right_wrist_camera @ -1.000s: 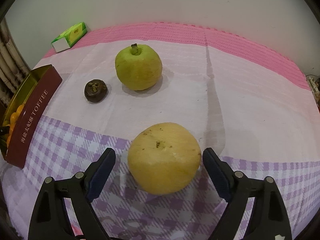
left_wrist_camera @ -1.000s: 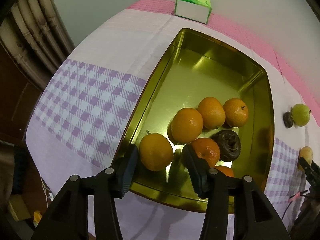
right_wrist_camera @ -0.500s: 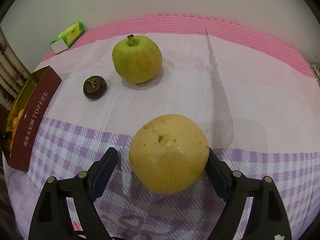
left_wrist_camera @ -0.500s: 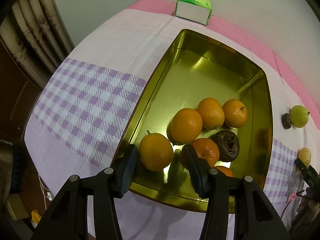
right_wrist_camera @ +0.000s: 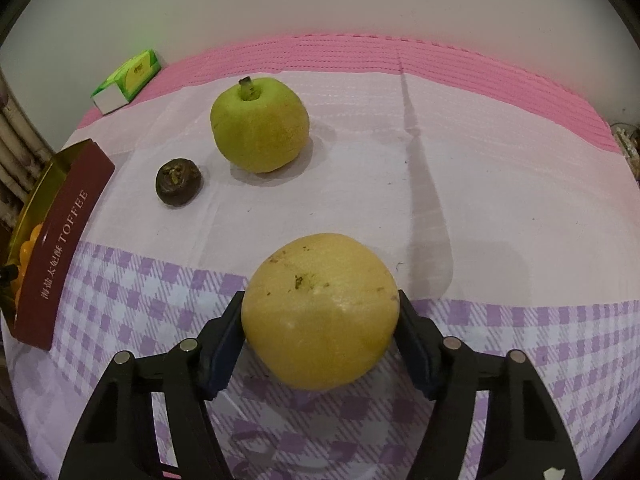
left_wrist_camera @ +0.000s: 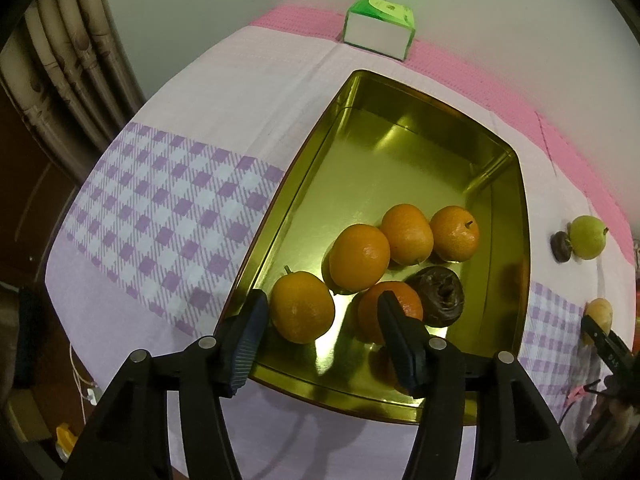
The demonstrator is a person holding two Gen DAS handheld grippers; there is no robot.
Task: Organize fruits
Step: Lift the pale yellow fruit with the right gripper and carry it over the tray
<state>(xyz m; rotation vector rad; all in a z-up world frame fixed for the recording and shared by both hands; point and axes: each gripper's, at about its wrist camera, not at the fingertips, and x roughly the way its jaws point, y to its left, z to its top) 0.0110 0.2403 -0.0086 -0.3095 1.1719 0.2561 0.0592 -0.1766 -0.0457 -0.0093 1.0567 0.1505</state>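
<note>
The right gripper (right_wrist_camera: 320,316) has just been closing and now clamps the yellow pear (right_wrist_camera: 320,310), low centre on the checked cloth (right_wrist_camera: 520,320), ready for lifting. The left gripper (left_wrist_camera: 320,316), just opening, stands released around an orange (left_wrist_camera: 302,307) inside the gold tin (left_wrist_camera: 400,152), dropped off.

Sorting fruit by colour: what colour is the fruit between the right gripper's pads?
Pale yellow fruit with brown specks, clearest in the right wrist view.

The right gripper (right_wrist_camera: 320,320) jaws have just been closing and now both pads press the sides of the yellow pear (right_wrist_camera: 320,312). Over at the tin, the left gripper (left_wrist_camera: 320,320) jaws have just been opening, the right finger (left_wrist_camera: 400,336) drawing off toward three o'clock from the near orange (left_wrist_camera: 303,307).
</note>
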